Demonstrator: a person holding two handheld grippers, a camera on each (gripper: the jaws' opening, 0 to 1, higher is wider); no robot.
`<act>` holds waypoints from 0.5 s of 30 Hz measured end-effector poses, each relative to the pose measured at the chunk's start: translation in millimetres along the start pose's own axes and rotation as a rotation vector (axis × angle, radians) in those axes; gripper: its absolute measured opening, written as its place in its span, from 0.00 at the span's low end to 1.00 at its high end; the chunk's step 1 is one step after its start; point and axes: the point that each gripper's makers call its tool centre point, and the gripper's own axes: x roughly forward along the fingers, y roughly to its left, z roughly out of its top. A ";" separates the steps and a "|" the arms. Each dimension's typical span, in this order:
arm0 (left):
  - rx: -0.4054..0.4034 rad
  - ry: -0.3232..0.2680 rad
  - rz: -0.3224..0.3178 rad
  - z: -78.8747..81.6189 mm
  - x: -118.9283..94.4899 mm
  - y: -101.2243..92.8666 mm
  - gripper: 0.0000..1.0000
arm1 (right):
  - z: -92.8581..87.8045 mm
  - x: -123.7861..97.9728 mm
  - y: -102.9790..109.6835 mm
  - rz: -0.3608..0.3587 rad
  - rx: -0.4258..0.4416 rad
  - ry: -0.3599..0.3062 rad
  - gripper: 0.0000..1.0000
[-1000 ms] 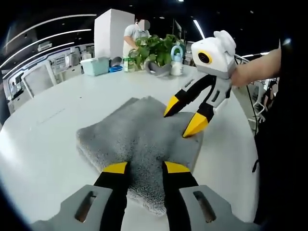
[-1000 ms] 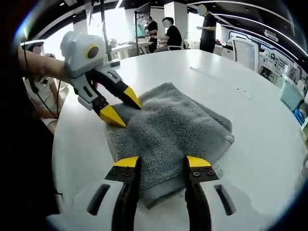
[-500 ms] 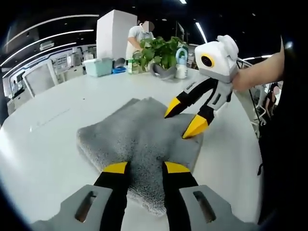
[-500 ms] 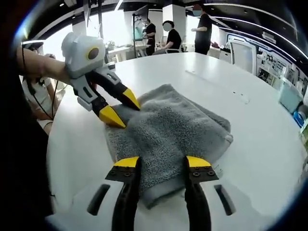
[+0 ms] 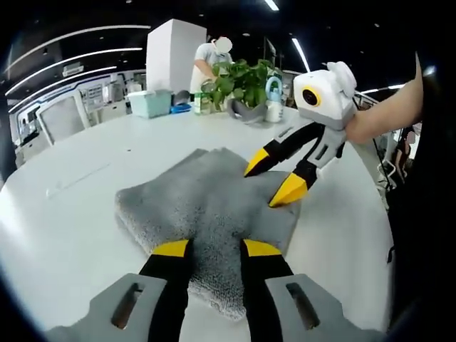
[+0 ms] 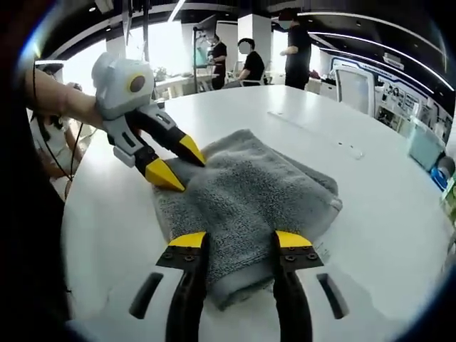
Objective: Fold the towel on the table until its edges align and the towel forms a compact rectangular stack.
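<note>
A grey towel (image 5: 206,206), folded into a thick rectangle, lies on the white table (image 5: 64,214). My left gripper (image 5: 214,249) hovers open over the towel's near edge, nothing between its yellow tips. My right gripper (image 5: 273,178) reaches in from the right, held by a hand, open, with its tips just above the towel's far right corner. In the right gripper view the towel (image 6: 249,189) spreads ahead of my right gripper (image 6: 241,241). The left gripper (image 6: 178,162) stands open at the towel's left corner there.
A potted plant (image 5: 239,77), bottles, a teal box (image 5: 151,101) and a white pillar stand at the table's far side, a person behind them. Several people (image 6: 251,60) stand or sit beyond the table. The table's rim (image 6: 78,214) runs near the holder's body.
Both views have shifted slightly with the hands. The towel lies as before, and both grippers stay open at about the same spots over it.
</note>
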 end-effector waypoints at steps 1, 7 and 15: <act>0.000 0.001 -0.002 0.3 0.3 0.6 0.29 | 0.2 0.3 -0.4 -0.001 0.000 -0.002 0.34; -0.019 -0.007 -0.002 2.8 1.8 4.5 0.29 | 3.0 1.8 -4.8 -0.025 0.001 -0.031 0.34; -0.151 -0.120 -0.053 17.2 -9.9 -3.6 0.41 | 7.8 -9.3 -3.3 -0.024 0.042 -0.065 0.39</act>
